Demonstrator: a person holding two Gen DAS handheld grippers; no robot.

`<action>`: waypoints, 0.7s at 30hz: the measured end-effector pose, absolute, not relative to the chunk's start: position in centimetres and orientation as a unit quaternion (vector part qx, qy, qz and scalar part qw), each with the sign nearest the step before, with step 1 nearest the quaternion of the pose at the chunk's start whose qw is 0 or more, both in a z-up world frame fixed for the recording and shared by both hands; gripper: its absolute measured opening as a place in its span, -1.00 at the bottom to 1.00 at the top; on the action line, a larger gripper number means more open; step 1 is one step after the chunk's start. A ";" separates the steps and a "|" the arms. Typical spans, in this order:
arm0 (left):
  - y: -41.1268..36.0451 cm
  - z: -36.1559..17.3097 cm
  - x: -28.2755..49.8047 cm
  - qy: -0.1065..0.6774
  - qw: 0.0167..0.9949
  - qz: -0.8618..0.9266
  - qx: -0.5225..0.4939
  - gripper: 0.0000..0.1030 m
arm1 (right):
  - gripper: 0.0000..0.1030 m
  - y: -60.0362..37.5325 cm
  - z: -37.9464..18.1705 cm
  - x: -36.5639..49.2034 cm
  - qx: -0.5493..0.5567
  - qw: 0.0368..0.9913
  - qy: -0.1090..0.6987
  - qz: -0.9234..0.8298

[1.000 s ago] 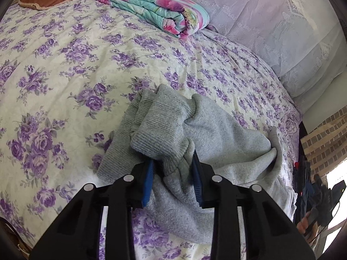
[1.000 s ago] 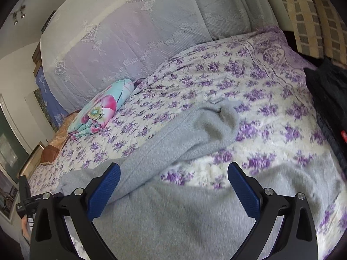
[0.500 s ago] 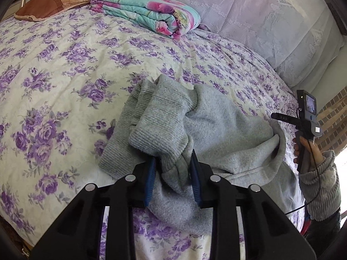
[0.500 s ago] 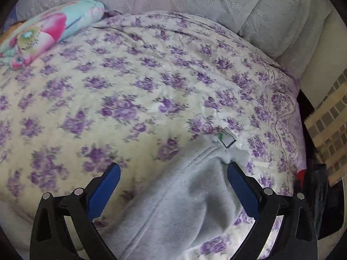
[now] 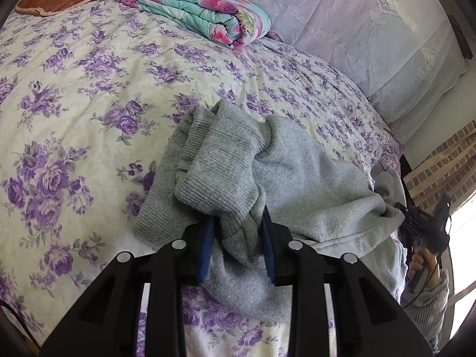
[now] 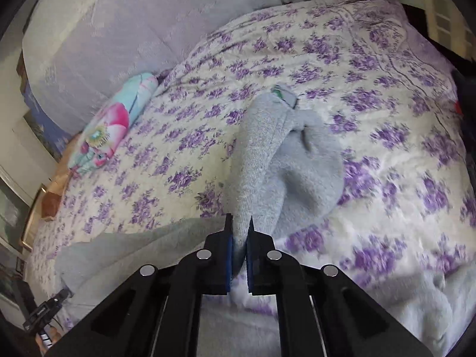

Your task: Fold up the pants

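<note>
So both grippers pinch the grey pants (image 5: 297, 178) bunched on the floral bedspread (image 5: 74, 104): left gripper (image 5: 238, 244) grabs ribbed cuffs, right gripper (image 6: 239, 247) a fold. Folded blanket (image 5: 202, 12) sits well beyond, near the headboard (image 5: 357, 29).

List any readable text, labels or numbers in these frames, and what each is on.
No readable text in either view.
Sewn tag on the grey pants: green mark, too small and blurred to read.
Floral bedspread and folded quilt: patterns only, no lettering.
</note>
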State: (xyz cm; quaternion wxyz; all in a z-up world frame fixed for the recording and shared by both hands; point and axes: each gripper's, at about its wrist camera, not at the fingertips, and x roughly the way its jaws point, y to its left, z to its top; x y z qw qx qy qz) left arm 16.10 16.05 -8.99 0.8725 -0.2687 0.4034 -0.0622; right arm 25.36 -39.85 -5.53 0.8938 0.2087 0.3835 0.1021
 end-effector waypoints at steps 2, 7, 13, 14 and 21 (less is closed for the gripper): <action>16.1 -8.9 16.0 0.401 0.873 -0.064 -0.270 -0.46 | -0.87 -41.8 -6.9 20.8 0.251 0.887 0.372 0.103; 15.9 -9.0 16.4 0.406 0.872 -0.061 -0.265 -0.46 | 0.23 -43.9 -9.2 14.3 0.271 0.889 0.364 0.062; 15.7 -8.9 16.5 0.408 0.869 -0.048 -0.274 -0.40 | 0.40 -46.6 -8.0 15.7 0.280 0.903 0.323 0.039; 15.7 -8.9 16.5 0.408 0.869 -0.047 -0.277 -0.40 | 0.40 -47.2 -8.2 16.2 0.294 0.899 0.324 0.037; 16.3 -9.1 17.1 0.417 0.855 -0.053 -0.303 -0.38 | -0.06 -49.9 -10.5 18.0 0.368 0.867 0.330 0.056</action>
